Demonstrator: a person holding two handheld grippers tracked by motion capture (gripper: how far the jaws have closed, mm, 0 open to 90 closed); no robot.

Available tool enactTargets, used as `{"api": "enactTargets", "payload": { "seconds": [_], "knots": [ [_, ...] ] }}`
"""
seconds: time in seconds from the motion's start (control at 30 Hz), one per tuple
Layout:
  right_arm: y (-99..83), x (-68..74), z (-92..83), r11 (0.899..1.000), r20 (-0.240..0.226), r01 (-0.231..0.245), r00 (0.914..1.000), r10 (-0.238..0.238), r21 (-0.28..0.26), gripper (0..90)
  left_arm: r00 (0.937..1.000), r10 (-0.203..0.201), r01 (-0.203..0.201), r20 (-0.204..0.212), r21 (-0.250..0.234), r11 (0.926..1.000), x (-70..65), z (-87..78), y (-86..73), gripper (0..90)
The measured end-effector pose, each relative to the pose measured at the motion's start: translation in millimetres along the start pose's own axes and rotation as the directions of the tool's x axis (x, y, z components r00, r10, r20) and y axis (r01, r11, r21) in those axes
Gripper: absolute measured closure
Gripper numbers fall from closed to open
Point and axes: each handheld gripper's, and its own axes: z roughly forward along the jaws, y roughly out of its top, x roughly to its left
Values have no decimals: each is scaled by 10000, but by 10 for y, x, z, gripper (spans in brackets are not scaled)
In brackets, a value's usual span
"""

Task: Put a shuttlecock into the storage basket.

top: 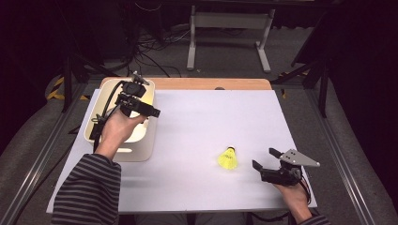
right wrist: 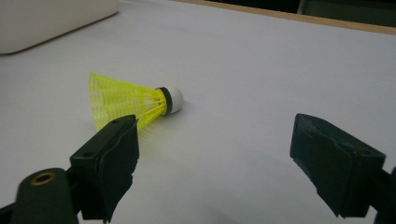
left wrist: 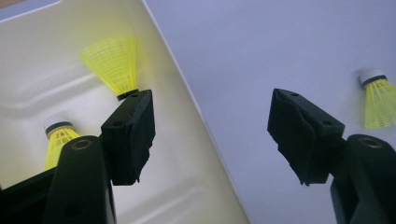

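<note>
- Your left gripper hangs over the bin, jaws wide and holding nothing. Two shuttles lie inside, one by the wall, one nearer the camera.
- Your right gripper rests low on the table, jaws also wide and empty. The last shuttle lies on its side just beside it, cork pointing away from the bin.
- It sits off to one jaw's side, not between them. Close now and you likely clip the skirt and flick it away.
- The skirt is light mesh, so a hard pinch could crush it or let it spring out.
- The cork is round; a nudge may roll the shuttle.
- Your left gripper hangs close to the bin rim; swing carelessly and you could knock the bin.
</note>
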Motion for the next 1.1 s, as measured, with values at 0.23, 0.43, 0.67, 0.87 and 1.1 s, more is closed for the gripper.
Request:
{"api": "enactTargets", "payload": {
  "seconds": [0.23, 0.43, 0.67, 0.87, 1.1],
  "knots": [
    [0, 0, -1, 10000, -7, -1, 10000, 1, -5, 163, 9997, 217, -217, 105, -11, 9998, -82, 34, 32, 329],
    [1, 0, -1, 10000, -9, -6, 10000, 6, -7, 163, 9987, 434, -433, 281, -30, 9991, -177, 61, 58, 329],
    [1, 0, -1, 10000, -18, -3, 10000, 3, -13, 162, 9971, 602, -601, 461, -37, 9982, -278, 106, 88, 328],
    [0, -6, -3, 10000, 13, -58, 10000, 58, -3, 162, 9947, 846, -848, 588, 11, 9964, -357, 165, 109, 322],
    [-1, -1, -9, 10000, 6, -42, 10000, 42, -20, 162, 9940, 907, -915, 605, 106, 9957, -433, 236, 97, 322]
  ]
}}
